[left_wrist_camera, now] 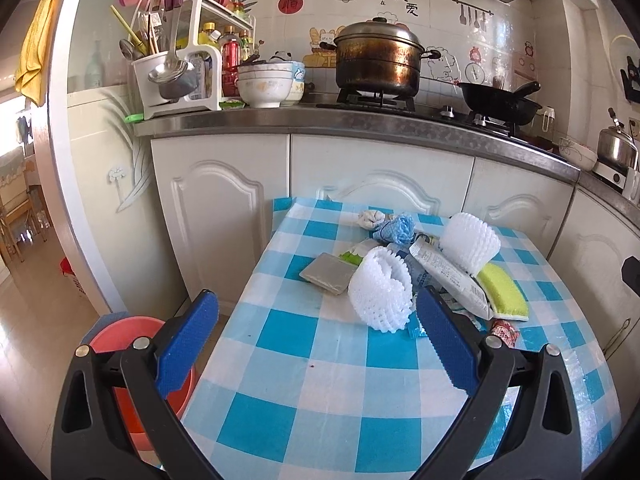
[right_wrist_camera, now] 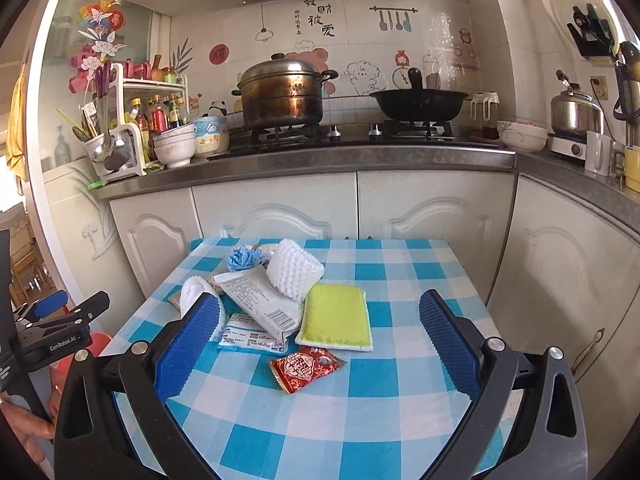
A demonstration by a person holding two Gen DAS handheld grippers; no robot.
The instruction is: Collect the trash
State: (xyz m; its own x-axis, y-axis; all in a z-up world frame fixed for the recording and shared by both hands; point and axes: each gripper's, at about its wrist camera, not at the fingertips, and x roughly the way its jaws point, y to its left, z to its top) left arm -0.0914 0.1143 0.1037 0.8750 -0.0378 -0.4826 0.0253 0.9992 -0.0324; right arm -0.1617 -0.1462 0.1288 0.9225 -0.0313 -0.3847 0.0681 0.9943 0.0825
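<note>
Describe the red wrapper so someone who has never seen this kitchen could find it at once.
On the blue-and-white checked table before the stove cabinets, trash lies heaped. The red wrapper lies flat at the pile's near edge, just before the yellow-green sponge. It is the only red piece, printed with white.

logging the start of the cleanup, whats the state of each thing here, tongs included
left tongs: open, empty, above the table
right tongs: open, empty, above the table
red snack wrapper: flat on the cloth, apart from the pile
yellow sponge: lying flat
white foam nets: on the table, ungrasped
steel pot: lid on, on the stove
red basin: on the floor beside the table
</note>
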